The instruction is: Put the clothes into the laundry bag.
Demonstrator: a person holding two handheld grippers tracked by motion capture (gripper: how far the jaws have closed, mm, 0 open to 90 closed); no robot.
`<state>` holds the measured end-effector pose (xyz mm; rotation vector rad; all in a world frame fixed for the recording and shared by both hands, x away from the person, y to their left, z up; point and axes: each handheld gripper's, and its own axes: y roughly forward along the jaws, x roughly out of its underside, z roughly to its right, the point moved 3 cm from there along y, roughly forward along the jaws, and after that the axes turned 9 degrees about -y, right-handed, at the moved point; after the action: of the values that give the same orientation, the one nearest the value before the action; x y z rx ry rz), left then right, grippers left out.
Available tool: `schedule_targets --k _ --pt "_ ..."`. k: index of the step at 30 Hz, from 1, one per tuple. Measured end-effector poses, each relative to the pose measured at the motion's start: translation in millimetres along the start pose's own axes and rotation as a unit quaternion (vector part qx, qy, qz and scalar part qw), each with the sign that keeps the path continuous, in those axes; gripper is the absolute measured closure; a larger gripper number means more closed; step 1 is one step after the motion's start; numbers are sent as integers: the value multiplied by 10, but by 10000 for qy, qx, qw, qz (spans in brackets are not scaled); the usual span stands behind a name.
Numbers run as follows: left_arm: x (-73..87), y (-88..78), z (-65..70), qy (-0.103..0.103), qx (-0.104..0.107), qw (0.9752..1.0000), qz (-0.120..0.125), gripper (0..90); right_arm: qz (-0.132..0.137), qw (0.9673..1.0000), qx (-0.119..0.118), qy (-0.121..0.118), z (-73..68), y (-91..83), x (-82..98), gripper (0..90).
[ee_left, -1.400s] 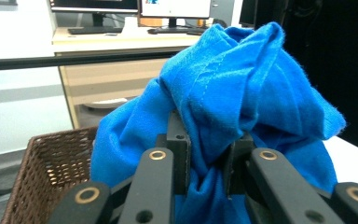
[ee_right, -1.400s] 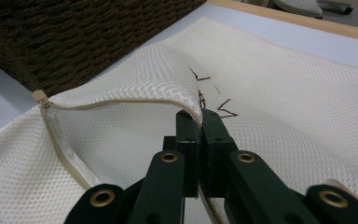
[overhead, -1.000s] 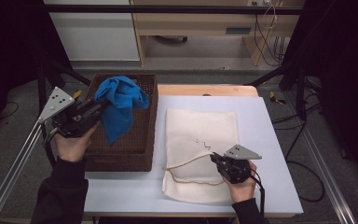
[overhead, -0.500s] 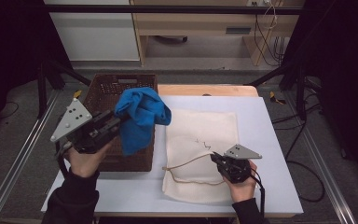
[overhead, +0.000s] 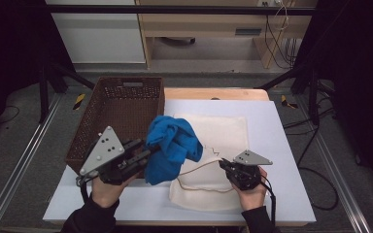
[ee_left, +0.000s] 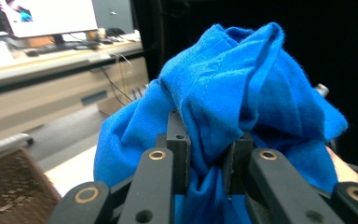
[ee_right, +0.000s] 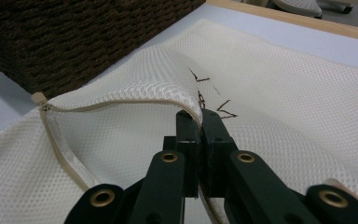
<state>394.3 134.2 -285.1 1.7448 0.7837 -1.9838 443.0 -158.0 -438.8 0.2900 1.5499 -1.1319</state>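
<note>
A bunched blue cloth [overhead: 172,148] hangs in the air between the brown basket and the mesh bag, with my left gripper [overhead: 144,154] shut on it. The left gripper view has the blue cloth [ee_left: 242,93] pinched between the two black jaws of that gripper [ee_left: 207,154]. A cream mesh laundry bag [overhead: 218,141] lies flat on the white table. My right gripper [overhead: 223,166] is shut on the bag's upper layer at the zipper edge and holds it raised. In the right gripper view my right gripper [ee_right: 200,122] lifts the mesh bag [ee_right: 279,88] so the zipper [ee_right: 65,149] gapes.
A brown wicker basket [overhead: 121,114] stands on the table's left side, its inside showing nothing but weave. The white table [overhead: 281,145] has bare room to the right of the bag. Beyond the table are a wooden bench, cables and dark stands.
My left gripper has carried the blue cloth out of the basket, rightward and toward the table's front, up to the bag's open edge. The right gripper has held still.
</note>
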Motion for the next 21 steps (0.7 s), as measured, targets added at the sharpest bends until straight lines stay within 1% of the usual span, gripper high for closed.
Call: schedule_targets --k 6,7,11,13,15,16,17,18,21 --pt "230 160 153 55 227 9991 -364 760 3 10000 -18 31 4 3 2 872" --pt "271 192 176 88 249 9987 -434 760 7 10000 -16 22 6 2 2 872" --pt "459 324 262 115 350 9970 -676 759 16 10000 1 16 10 -1 4 873" --pt "559 386 289 131 390 9957 -826 759 -2 10000 10 24 11 1 6 873" --pt "669 442 313 94 444 9940 -996 759 2 10000 6 32 12 10 8 873" --pt "703 457 319 87 467 9934 -1042 759 -16 10000 12 71 7 14 11 872" --pt "744 476 327 31 511 9928 -1085 759 -14 10000 10 64 9 17 13 872" --pt "780 498 338 0 574 9916 -1159 759 -14 10000 13 60 11 19 16 872" --pt "893 563 395 19 633 9892 -1318 759 -5 10000 24 53 8 21 14 872"
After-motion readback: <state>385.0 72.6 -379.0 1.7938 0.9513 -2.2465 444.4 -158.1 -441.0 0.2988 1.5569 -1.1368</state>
